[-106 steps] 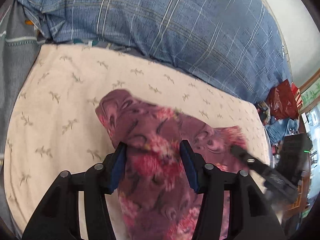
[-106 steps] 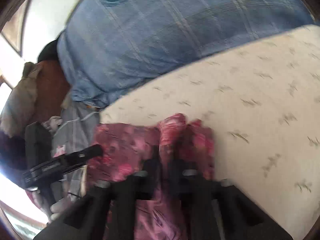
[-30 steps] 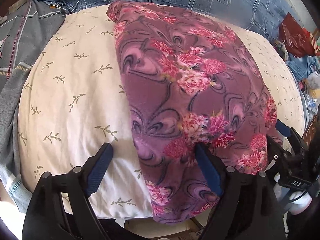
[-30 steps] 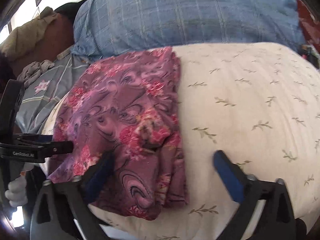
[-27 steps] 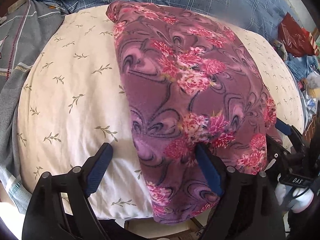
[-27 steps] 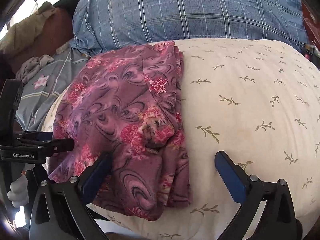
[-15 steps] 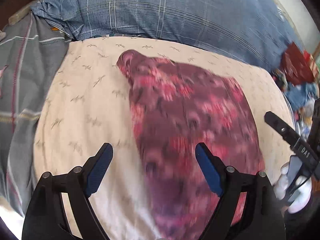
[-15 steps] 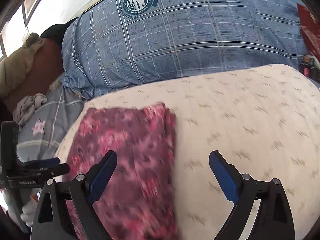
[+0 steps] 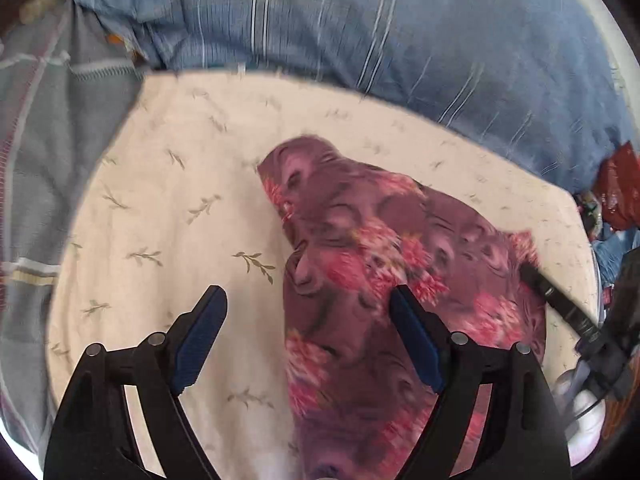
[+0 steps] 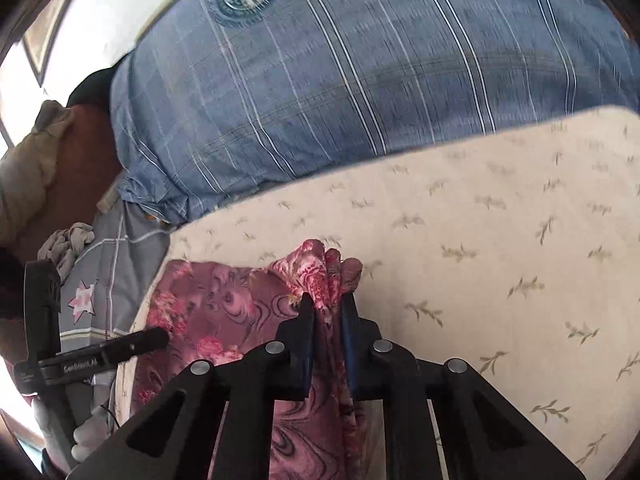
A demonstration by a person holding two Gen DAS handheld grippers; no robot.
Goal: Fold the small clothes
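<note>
A purple garment with pink flowers (image 9: 380, 264) lies bunched on a cream leaf-print pillow (image 9: 160, 220). My left gripper (image 9: 308, 312) hangs open just above it: its right pad is over the cloth's left part, its left pad over bare pillow. In the right wrist view my right gripper (image 10: 326, 316) is closing its jaws, and its pads pinch a raised fold of the garment (image 10: 224, 308) at its right edge. The left gripper (image 10: 154, 338) shows there at the cloth's left side, held by a gloved hand.
A big blue plaid cushion (image 10: 360, 80) rises behind the pillow. Grey striped bedding (image 9: 48, 120) lies to the left. A red bag (image 9: 620, 188) and clutter sit past the pillow's right end. A brown shape (image 10: 80, 160) stands far left.
Both grippers moved forward over the pillow. The right jaws went from wide open to closed on a fold of the garment, which now looks bunched instead of flat. The left jaws stayed open.
</note>
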